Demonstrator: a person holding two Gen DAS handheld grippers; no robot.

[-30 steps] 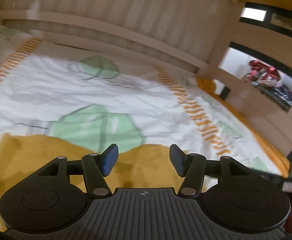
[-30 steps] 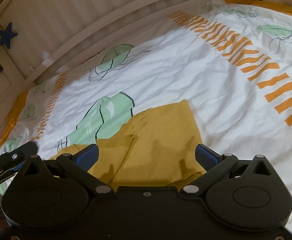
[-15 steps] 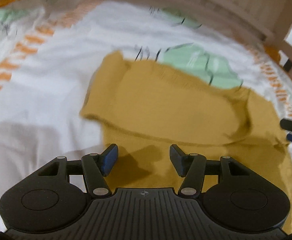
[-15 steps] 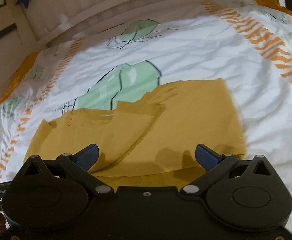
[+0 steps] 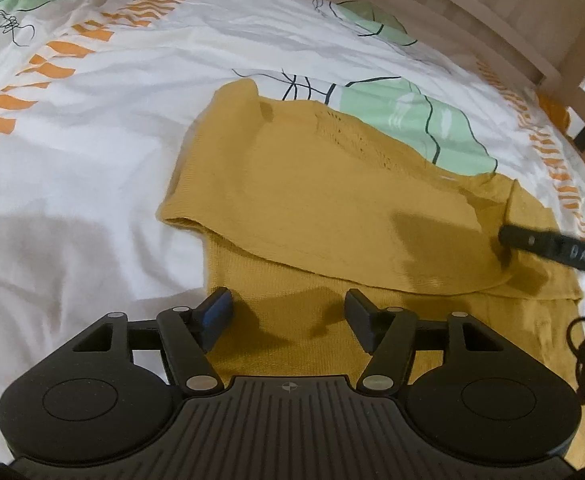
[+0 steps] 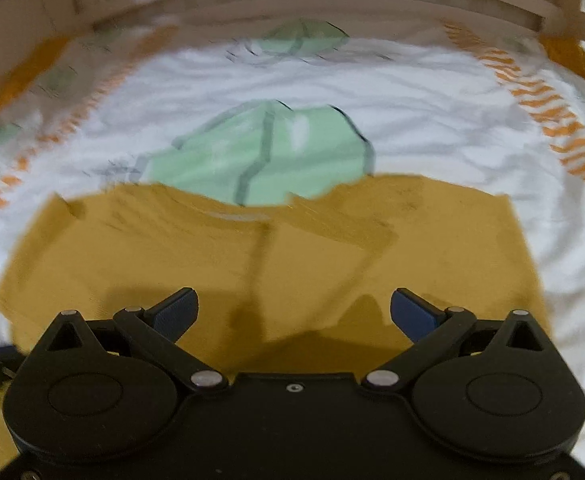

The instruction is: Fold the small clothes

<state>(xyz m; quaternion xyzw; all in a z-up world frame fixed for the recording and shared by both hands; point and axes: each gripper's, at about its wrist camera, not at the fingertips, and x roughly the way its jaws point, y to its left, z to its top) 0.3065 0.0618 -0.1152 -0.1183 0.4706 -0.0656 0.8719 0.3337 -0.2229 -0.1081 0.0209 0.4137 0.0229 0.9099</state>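
The left gripper [image 5: 286,314] sits at the bottom centre of its view with its jaws opening, moderately apart. Mustard knit shows in the gap between them, but the pads press on nothing; whether the tips touch the cloth cannot be told. The right gripper [image 6: 294,314] in its own view stands wider, both blue pads clear of each other with only fabric seen beyond them, nothing clamped. One of its black fingers also pokes in at the right edge of the left wrist view, over the garment's right side.

The mustard garment [image 5: 332,208] lies spread on the bed, filling the lower middle of both views. In the left view its upper layer is folded over the lower one, with the fold edge running from middle left down toward the right; its left edge ends just left of the left jaw. In the blurred right view a flap lies across the centre of the garment.

Around it the white bedsheet [image 5: 92,128] with green shapes and orange dashes lies open: wide bare room at left and upper left in the left view, and a band above and to the right in the right view. A wooden bed rail [image 5: 492,12] closes off the top and upper right.
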